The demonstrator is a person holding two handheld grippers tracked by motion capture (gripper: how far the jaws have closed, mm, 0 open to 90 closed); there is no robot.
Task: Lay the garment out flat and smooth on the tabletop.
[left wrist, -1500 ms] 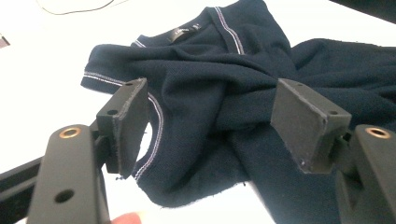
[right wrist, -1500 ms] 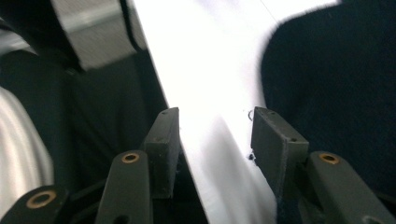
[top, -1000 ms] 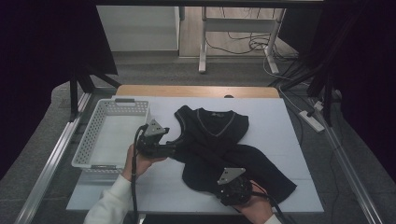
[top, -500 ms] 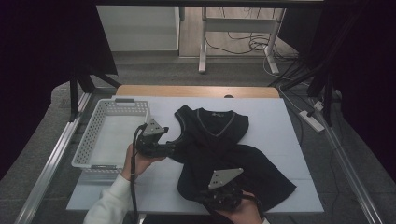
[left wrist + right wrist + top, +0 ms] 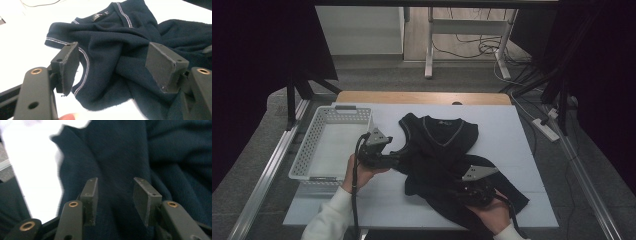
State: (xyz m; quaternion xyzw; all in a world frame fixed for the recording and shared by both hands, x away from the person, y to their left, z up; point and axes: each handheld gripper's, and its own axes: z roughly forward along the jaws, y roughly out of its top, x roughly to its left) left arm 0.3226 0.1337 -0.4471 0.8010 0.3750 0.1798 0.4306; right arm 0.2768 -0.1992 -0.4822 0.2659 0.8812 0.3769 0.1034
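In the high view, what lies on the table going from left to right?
White basket → left gripper at the garment's left edge → dark sleeveless V-neck garment → right gripper over its lower right part.

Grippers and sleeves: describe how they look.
Both grippers, left and right, are black, each topped by a grey three-cornered plate and trailing a black cable. Their fingers are flat black pads on arms with brass-ringed holes. The person's sleeves are white.
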